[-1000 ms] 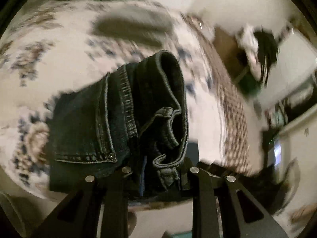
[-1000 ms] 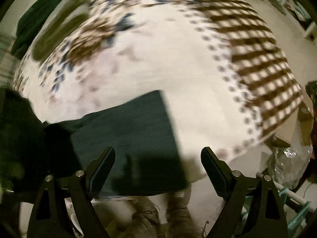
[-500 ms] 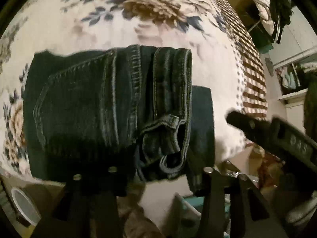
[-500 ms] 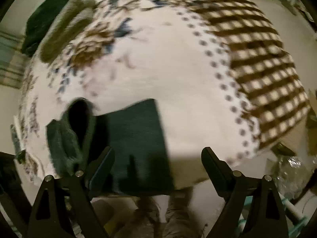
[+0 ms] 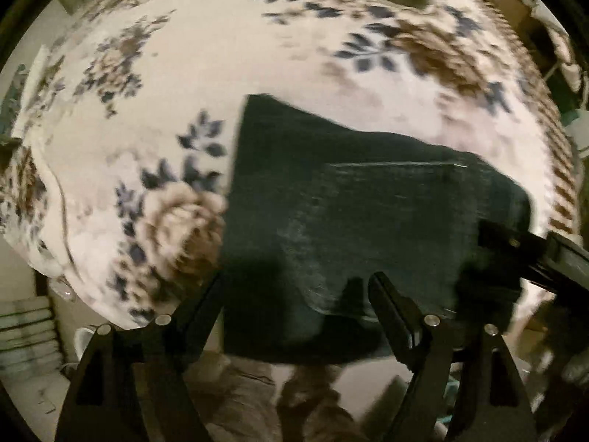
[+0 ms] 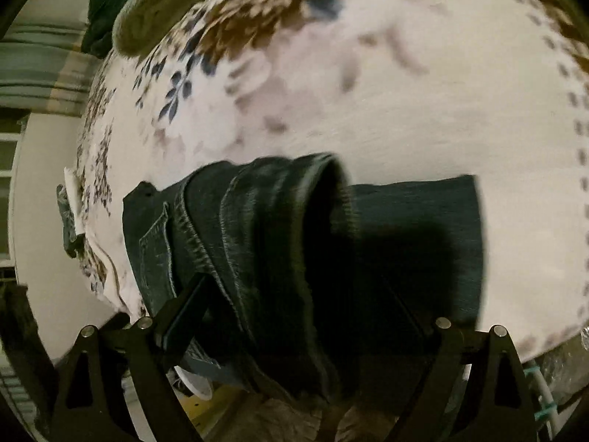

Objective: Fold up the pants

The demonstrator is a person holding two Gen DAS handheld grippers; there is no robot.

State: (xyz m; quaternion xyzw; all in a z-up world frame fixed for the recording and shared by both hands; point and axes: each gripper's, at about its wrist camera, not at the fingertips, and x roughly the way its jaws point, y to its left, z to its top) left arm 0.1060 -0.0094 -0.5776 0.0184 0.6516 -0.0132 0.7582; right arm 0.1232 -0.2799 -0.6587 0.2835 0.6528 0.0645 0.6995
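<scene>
The dark blue jeans (image 5: 349, 221) lie folded on the flowered bedspread (image 5: 154, 84) near its front edge. My left gripper (image 5: 298, 294) is open and empty just over the front of the fold. The right gripper (image 5: 530, 254) shows at the jeans' right end in the left wrist view. In the right wrist view the jeans (image 6: 257, 228) show a thick folded waistband end with a pocket and a flat layer running right. My right gripper (image 6: 298, 294) is open, with its fingers on either side of the folded denim.
The bedspread (image 6: 405, 92) has a brown checked border (image 5: 559, 169) on the right. Dark green and olive clothes (image 6: 121, 11) lie at the far edge of the bed. A person's legs (image 5: 257, 397) stand below the bed's front edge.
My left gripper has let go of the waistband and drawn back; the jeans now lie flat and folded. My right gripper has moved left over the folded end.
</scene>
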